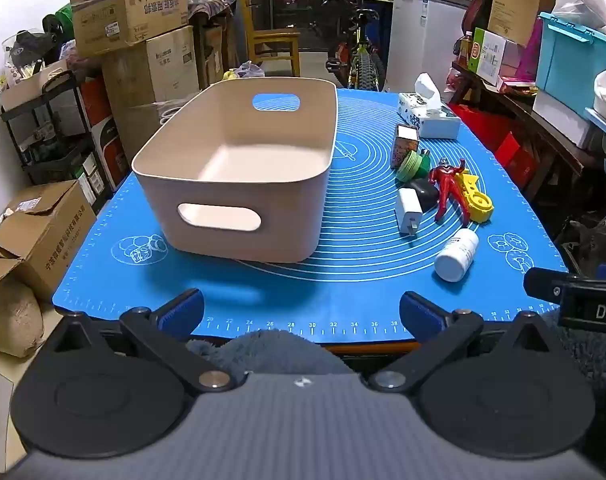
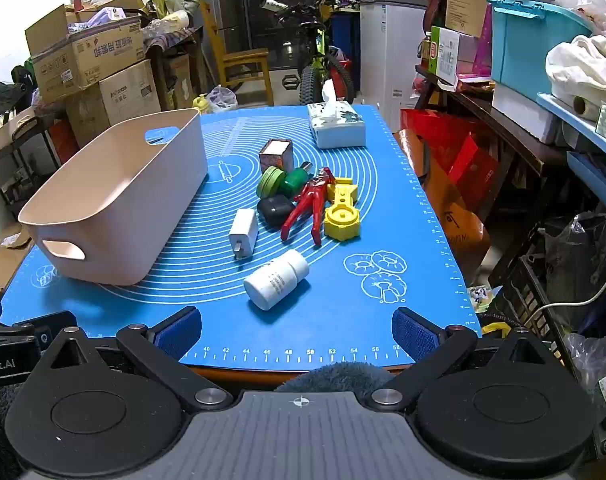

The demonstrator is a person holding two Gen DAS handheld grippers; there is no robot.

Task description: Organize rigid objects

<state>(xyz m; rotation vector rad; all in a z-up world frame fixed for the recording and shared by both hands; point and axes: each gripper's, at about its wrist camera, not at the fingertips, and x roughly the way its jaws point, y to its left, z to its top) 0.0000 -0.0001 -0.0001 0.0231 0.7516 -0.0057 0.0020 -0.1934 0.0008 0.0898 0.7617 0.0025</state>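
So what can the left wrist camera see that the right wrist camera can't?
Only the left wrist view shows the left hand-held gripper, its jaws open and empty, and the bin's whole inside floor, bare.

Only the right wrist view shows the right hand-held gripper, also open and empty, and the mushroom drawing on the mat.

Both show the pink bin, the blue mat, the white bottle on its side, the white charger, the red figure, the yellow part and the tissue box.
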